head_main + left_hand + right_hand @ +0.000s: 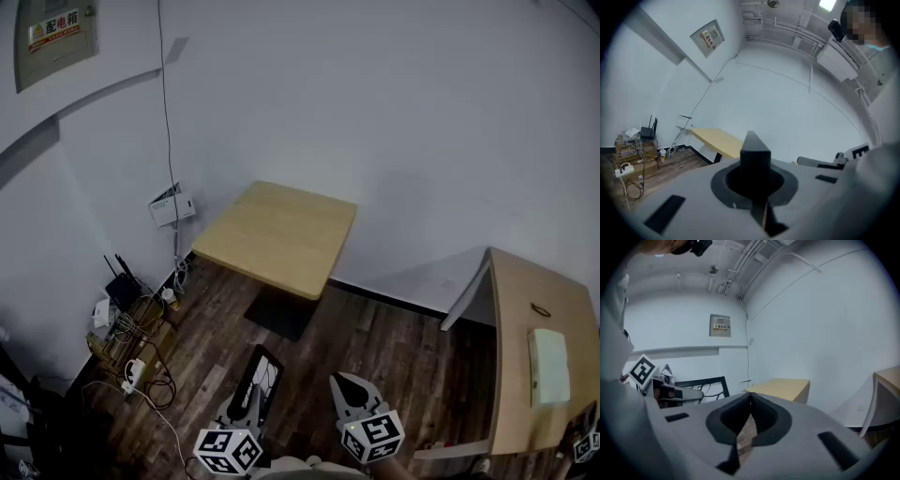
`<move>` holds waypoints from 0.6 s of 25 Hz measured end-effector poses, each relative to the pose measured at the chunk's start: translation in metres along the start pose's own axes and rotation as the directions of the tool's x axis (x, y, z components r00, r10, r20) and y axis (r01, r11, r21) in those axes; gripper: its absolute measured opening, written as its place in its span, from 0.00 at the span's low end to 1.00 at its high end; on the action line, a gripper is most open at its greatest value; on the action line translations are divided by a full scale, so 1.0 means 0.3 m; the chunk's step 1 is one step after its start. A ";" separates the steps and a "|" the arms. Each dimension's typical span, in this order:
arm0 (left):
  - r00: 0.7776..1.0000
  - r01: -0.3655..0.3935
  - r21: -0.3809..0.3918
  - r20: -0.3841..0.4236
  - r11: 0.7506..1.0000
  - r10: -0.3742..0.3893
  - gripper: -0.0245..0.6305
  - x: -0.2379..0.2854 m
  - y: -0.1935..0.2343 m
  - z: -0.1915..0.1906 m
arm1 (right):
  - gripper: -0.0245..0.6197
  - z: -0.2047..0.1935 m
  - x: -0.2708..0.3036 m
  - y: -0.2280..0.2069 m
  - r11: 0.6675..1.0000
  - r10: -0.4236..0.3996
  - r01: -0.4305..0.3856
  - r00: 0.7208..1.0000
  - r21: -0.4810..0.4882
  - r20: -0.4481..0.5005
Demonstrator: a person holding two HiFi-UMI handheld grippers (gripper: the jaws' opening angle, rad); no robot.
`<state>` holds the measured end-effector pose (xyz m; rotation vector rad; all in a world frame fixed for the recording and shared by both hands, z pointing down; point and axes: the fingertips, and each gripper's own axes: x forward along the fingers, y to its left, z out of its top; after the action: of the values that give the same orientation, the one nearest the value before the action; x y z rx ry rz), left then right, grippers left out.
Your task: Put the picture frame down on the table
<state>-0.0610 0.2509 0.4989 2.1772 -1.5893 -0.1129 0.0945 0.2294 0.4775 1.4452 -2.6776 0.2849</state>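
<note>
A black-rimmed picture frame [263,373] with a pale picture stands upright over the wooden floor, low in the head view. My left gripper [253,398] is shut on its lower edge. In the left gripper view the frame's dark edge [754,152] rises edge-on from between the jaws. The small light-wood table [281,234] stands ahead against the wall, well beyond the frame, with a bare top. My right gripper [345,386] hovers beside the left one, shut with nothing in it. In the right gripper view the frame [701,386] is at the left and the table [783,387] is ahead.
A second wooden desk [525,309] at the right carries a white flat object [548,366]. A router [120,289], boxes and cables [141,370] crowd the floor at the left wall. A white wall box [172,206] hangs beside the table. An electrical panel [56,33] is high up.
</note>
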 end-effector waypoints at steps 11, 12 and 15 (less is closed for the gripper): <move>1.000 0.010 -0.006 -0.008 1.000 -0.011 0.05 -0.025 -0.043 -0.003 | 0.04 0.014 -0.057 0.010 1.000 -0.006 0.006 1.000 -0.020 0.000; 1.000 0.010 -0.004 -0.008 1.000 -0.010 0.05 -0.028 -0.043 -0.001 | 0.04 0.016 -0.058 0.013 1.000 -0.004 0.004 1.000 -0.022 0.000; 1.000 0.006 0.000 -0.006 1.000 -0.006 0.05 -0.030 -0.043 0.000 | 0.04 0.020 -0.063 0.020 1.000 0.004 -0.004 1.000 -0.031 -0.002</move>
<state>-0.0525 0.2622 0.4921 2.1805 -1.5795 -0.1084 0.0999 0.2471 0.4679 1.4308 -2.6717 0.2442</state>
